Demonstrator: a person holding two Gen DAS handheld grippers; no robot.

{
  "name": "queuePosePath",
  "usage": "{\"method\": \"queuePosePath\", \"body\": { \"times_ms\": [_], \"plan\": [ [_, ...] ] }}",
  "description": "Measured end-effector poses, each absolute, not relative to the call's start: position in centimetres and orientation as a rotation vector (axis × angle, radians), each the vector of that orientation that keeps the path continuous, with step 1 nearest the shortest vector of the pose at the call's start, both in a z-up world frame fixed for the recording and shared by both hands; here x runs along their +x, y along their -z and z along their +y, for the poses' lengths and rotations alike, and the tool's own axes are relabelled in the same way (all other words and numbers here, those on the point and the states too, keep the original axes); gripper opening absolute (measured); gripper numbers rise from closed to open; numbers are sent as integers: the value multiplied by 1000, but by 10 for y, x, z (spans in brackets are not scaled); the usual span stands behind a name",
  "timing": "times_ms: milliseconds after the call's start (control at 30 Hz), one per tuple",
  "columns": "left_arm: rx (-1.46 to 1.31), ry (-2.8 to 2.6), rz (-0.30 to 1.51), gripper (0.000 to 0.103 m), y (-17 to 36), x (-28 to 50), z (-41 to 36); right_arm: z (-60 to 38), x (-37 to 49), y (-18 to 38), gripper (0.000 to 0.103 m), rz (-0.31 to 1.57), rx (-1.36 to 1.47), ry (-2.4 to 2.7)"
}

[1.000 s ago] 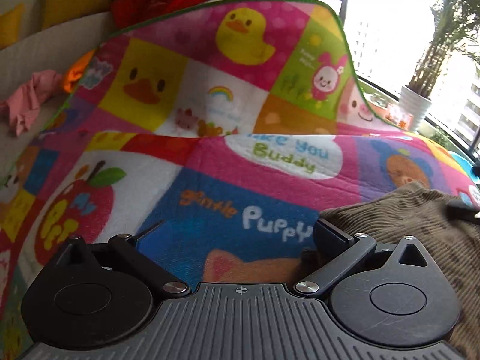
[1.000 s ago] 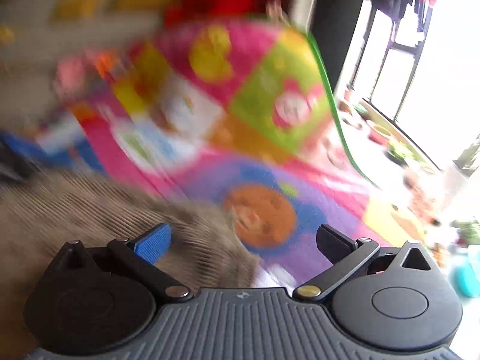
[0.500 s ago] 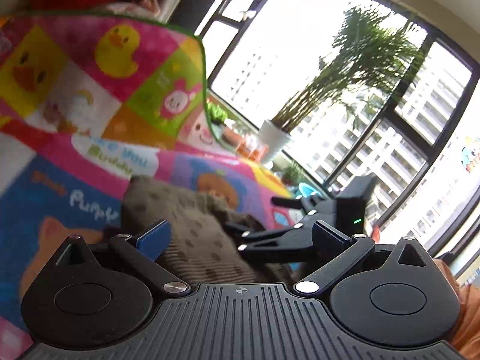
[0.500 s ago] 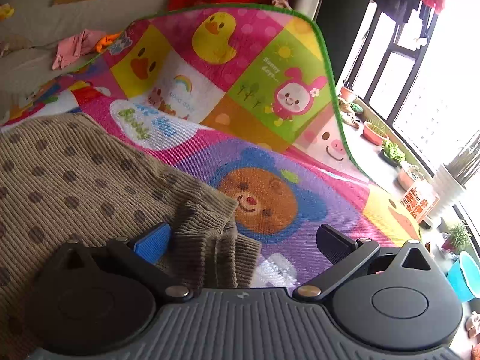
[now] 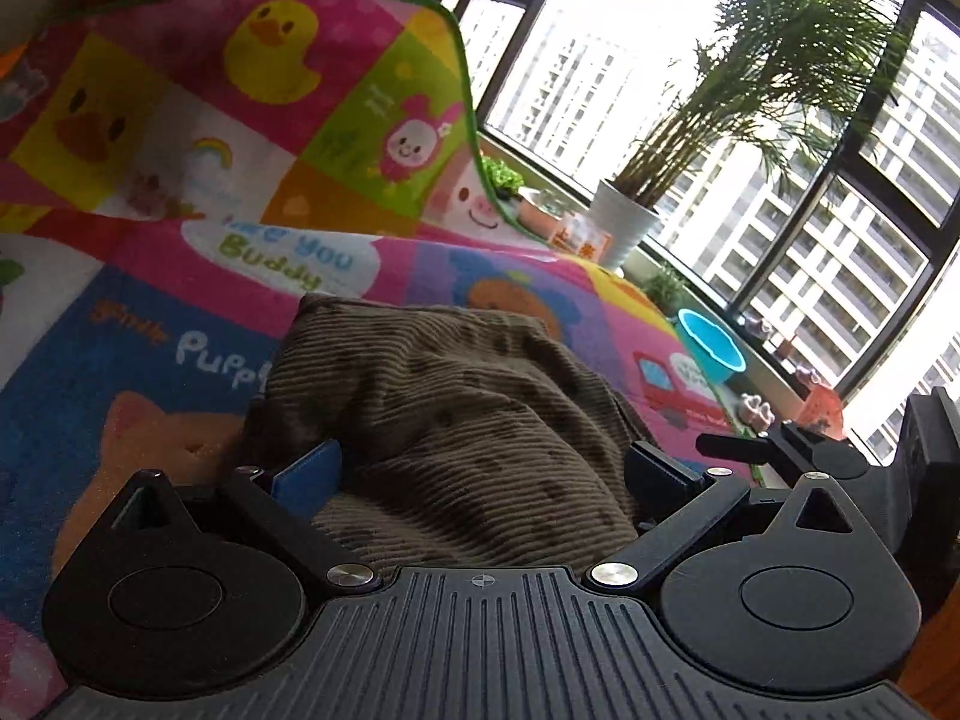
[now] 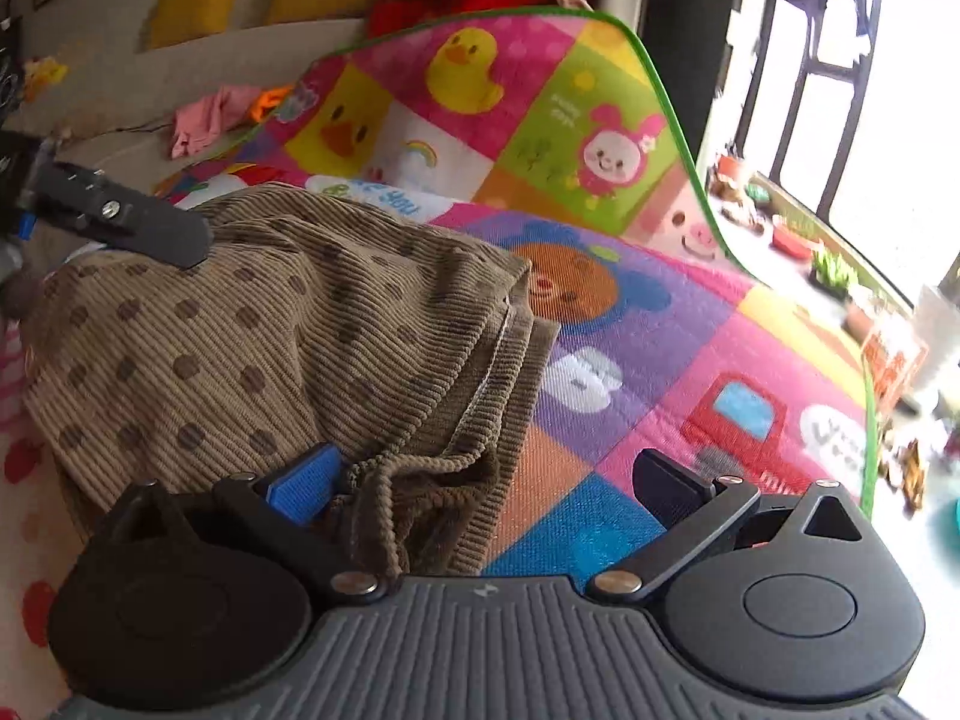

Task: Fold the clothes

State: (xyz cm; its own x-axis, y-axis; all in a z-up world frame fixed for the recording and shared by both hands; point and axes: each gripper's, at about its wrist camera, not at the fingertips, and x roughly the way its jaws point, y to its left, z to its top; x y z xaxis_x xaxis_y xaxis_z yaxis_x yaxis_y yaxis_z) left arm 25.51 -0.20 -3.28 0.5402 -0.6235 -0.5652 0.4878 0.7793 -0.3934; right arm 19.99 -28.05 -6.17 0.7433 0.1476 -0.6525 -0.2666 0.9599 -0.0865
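Both claws are gaping open: your left claw (image 5: 480,468) and right claw (image 6: 489,480) are straddling the brown corduroy garment (image 6: 270,336) on the play mat (image 6: 660,360).

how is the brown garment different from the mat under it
The brown garment is one dull colour with darker dots; the mat is bright patchwork with cartoon animals, a car and words. The garment is ribbed corduroy, the mat smooth. The garment lies bunched and folded over; the mat lies flat in front, its far end standing up behind. The garment covers only part of the mat. Both are soft and flexible.
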Motion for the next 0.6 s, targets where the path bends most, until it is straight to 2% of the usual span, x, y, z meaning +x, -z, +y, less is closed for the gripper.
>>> {"method": "queuePosePath", "body": {
  "times_ms": [167,300,600],
  "plan": [
    [-195,654,696,102,14,250,4,-286,202,64,103,720,-119,-225],
    [-152,559,728,102,23,266,7,-294,203,61,103,730,-65,-242],
    [-206,552,807,103,46,274,16,-294,230,14,103,542,-28,-270]
  ]
}}
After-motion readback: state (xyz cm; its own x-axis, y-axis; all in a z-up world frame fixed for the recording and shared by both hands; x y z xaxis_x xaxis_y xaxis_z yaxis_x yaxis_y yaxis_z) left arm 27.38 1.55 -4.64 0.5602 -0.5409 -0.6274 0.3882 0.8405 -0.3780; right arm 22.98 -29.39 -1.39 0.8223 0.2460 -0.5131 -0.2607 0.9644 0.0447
